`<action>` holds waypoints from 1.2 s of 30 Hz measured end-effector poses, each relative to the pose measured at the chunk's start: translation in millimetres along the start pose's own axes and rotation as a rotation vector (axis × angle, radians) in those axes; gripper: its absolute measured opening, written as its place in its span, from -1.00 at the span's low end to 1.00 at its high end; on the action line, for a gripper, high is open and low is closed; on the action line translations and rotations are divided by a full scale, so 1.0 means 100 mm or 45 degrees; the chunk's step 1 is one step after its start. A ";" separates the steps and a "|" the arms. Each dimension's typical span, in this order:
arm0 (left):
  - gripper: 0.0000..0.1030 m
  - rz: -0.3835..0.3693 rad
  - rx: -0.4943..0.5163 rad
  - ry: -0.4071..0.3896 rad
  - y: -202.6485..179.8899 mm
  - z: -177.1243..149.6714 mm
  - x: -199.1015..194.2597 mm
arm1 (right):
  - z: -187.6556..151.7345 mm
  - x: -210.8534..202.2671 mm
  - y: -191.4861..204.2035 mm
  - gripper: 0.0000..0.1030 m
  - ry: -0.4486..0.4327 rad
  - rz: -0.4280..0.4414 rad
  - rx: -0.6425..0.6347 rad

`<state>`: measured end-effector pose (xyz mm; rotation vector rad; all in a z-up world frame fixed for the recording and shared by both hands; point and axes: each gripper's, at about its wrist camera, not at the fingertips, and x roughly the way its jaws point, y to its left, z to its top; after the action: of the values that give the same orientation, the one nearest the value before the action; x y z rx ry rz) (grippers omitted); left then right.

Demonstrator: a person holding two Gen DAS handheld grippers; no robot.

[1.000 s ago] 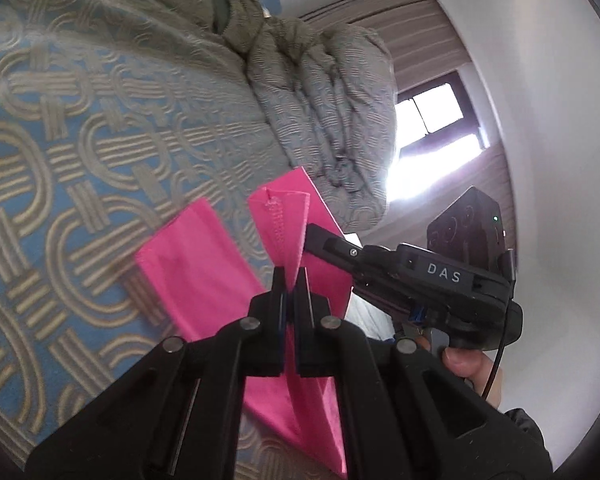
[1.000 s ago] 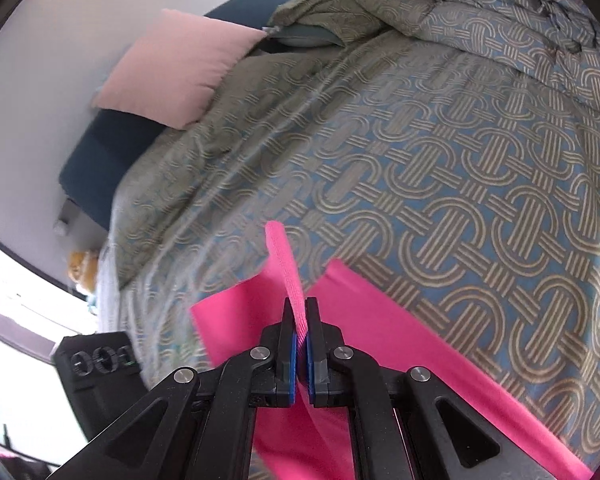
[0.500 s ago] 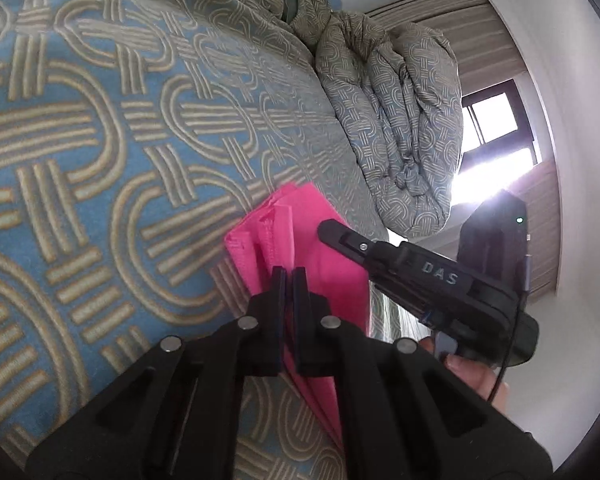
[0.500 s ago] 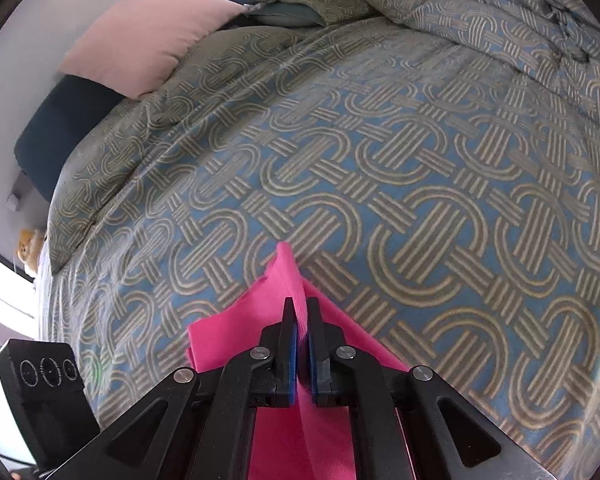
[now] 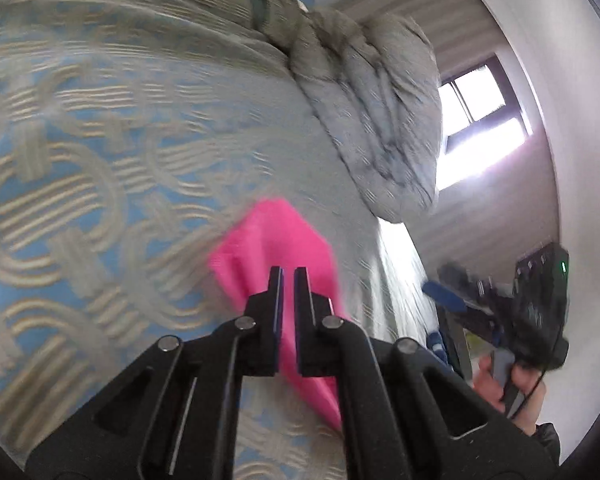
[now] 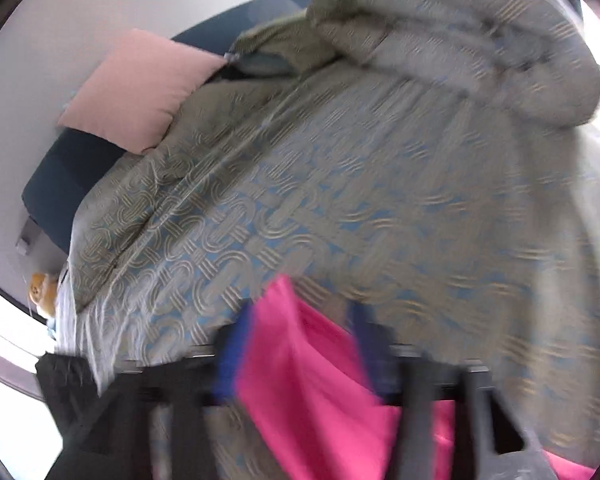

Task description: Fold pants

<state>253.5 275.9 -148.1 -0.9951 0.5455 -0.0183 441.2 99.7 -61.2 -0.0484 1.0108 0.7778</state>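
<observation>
The pink pants [image 5: 276,236] lie folded on the patterned bedspread [image 5: 100,168]. My left gripper [image 5: 288,276] hovers just above them with a narrow gap between its fingers and no cloth in it. In the right wrist view the pants [image 6: 308,372] lie flat below my right gripper [image 6: 296,332], whose fingers are spread wide apart and blurred by motion. The right gripper also shows at the far right of the left wrist view [image 5: 452,280], pulled away from the pants.
A bunched duvet [image 5: 372,120] lies at the far side of the bed. A pink pillow [image 6: 140,88] leans on a dark blue headboard [image 6: 52,184]. A bright window [image 5: 480,108] is on the right wall.
Both grippers have let go of the pants and opened. The pants now lie flat on the bed. The right gripper has drawn back and away to the right.
</observation>
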 end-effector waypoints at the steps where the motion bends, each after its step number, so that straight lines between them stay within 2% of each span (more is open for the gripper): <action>1: -0.82 -0.015 0.043 0.028 -0.10 0.02 0.08 | -0.06 -0.16 -0.10 0.32 0.017 -0.013 -0.020; 4: -0.77 -0.029 0.083 0.075 -0.19 0.07 0.30 | -0.28 -0.38 -0.40 0.30 0.095 -0.057 -0.035; 6: -0.77 0.001 0.083 0.123 -0.15 0.10 0.49 | -0.42 -0.41 -0.55 0.11 0.143 -0.086 -0.070; 8: -0.77 0.037 0.042 0.180 -0.03 0.09 0.69 | -0.54 -0.36 -0.67 -0.29 0.201 -0.151 -0.121; 10: -0.80 0.056 0.023 0.205 0.10 0.06 0.79 | -0.67 -0.27 -0.78 -0.34 0.258 -0.177 -0.191; 12: -0.84 0.002 0.015 0.179 0.18 0.03 0.74 | -0.74 -0.18 -0.81 -0.34 0.297 -0.190 -0.262; 14: -0.83 0.008 0.035 0.184 0.17 0.02 0.73 | -0.81 -0.12 -0.85 -0.34 0.335 -0.174 -0.303; 18: -0.83 0.010 0.055 0.169 0.16 0.01 0.74 | -0.82 0.02 -0.93 -0.34 0.382 -0.175 -0.337; 21: -0.83 0.002 0.053 0.167 0.17 0.01 0.75 | -0.83 0.12 -0.95 -0.34 0.433 -0.124 -0.328; 22: -0.83 -0.002 0.050 0.166 0.18 0.00 0.73 | -0.83 0.12 -0.94 -0.35 0.426 -0.122 -0.337; 24: -0.83 -0.003 0.051 0.165 0.19 0.00 0.74 | -0.85 0.12 -0.92 -0.57 0.436 -0.111 -0.355; 25: -0.83 -0.003 0.051 0.165 0.19 0.00 0.74 | -0.85 0.12 -0.93 -0.79 0.440 -0.118 -0.348; 26: -0.83 -0.003 0.052 0.164 0.20 0.00 0.73 | -0.85 0.12 -0.94 -0.84 0.442 -0.116 -0.335; 30: -0.83 -0.004 0.051 0.164 0.20 0.00 0.74 | -0.83 0.08 -0.94 -0.94 0.432 -0.155 -0.318; 36: -0.83 -0.007 0.047 0.159 0.22 0.01 0.72 | -0.76 -0.08 -0.94 -0.95 0.372 -0.227 -0.308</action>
<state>311.2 270.0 -196.0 -0.9642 0.6546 -0.0957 439.5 -2.3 -125.9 -0.4655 1.1649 0.7383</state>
